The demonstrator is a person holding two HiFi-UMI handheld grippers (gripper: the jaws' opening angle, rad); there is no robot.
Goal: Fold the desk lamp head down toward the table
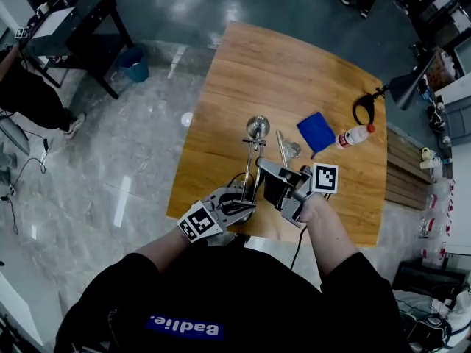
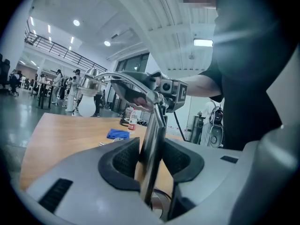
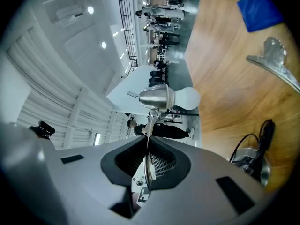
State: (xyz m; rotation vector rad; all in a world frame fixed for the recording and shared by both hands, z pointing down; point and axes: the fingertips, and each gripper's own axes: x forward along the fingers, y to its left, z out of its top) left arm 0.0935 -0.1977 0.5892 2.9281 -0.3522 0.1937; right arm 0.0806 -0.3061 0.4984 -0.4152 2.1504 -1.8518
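Note:
The chrome desk lamp stands near the table's front edge, its round head (image 1: 257,127) pointing away from me. In the left gripper view my left gripper (image 2: 150,153) is shut on the lamp's upright pole (image 2: 153,125), low down near the base. My right gripper (image 3: 147,146) is rolled onto its side and shut on the thin upper arm (image 3: 149,125), just behind the lamp head (image 3: 157,97) and its white bulb (image 3: 187,98). From the head view, the left gripper (image 1: 246,197) and right gripper (image 1: 262,166) sit close together at the lamp.
The wooden table (image 1: 243,72) carries a blue cloth (image 1: 315,131), a small bottle (image 1: 353,136), a black cable loop (image 1: 363,109) and a shiny metal piece (image 1: 292,150). The lamp base (image 3: 251,161) with its black cord lies right of the jaws. A blue bin (image 1: 134,63) stands on the floor.

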